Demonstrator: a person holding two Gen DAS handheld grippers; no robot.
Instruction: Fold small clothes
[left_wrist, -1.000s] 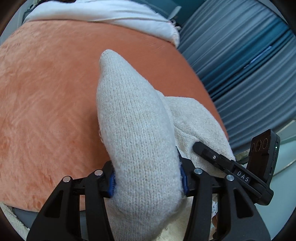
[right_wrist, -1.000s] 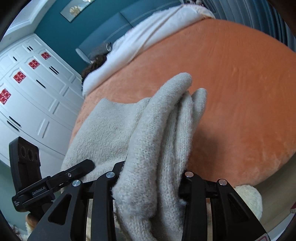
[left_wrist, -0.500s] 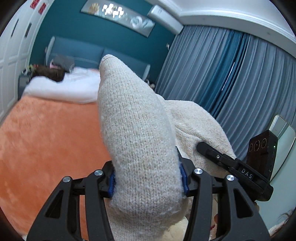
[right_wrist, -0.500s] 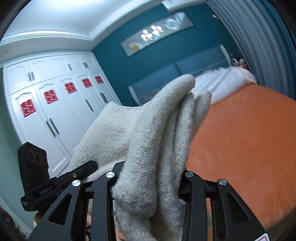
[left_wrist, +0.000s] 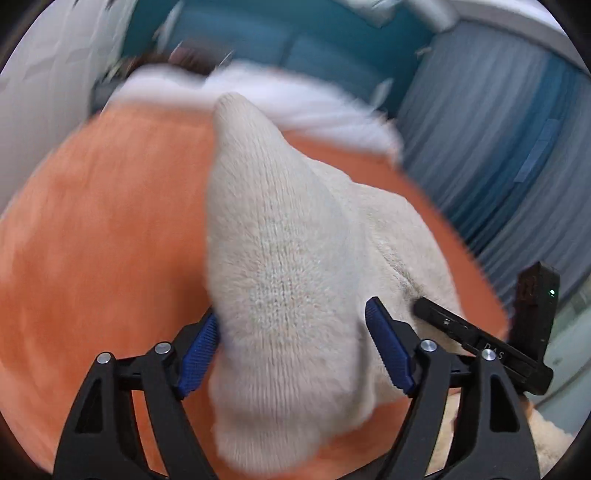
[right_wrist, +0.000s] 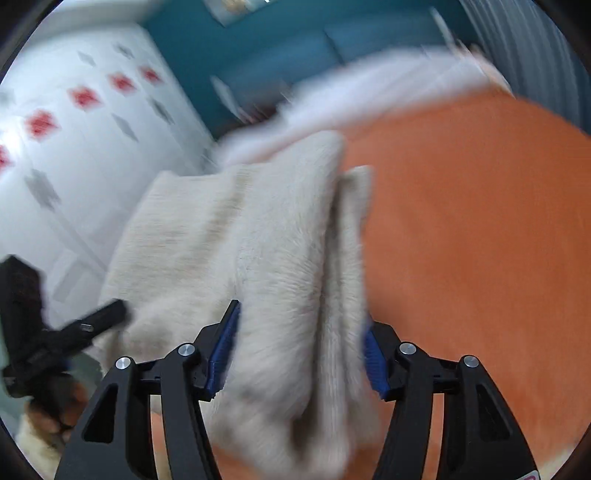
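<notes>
I see a bed with an orange blanket (left_wrist: 110, 229); a white duvet (left_wrist: 295, 103) lies bunched across its far end.

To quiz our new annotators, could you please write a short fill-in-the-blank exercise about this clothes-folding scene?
1. Behind the beige knit garment spreads an ____ blanket.
2. The pads of the left gripper are ____.
3. In the right wrist view, the white wardrobe doors carry ____ emblems.

Missing words: orange; blue; red.
</notes>
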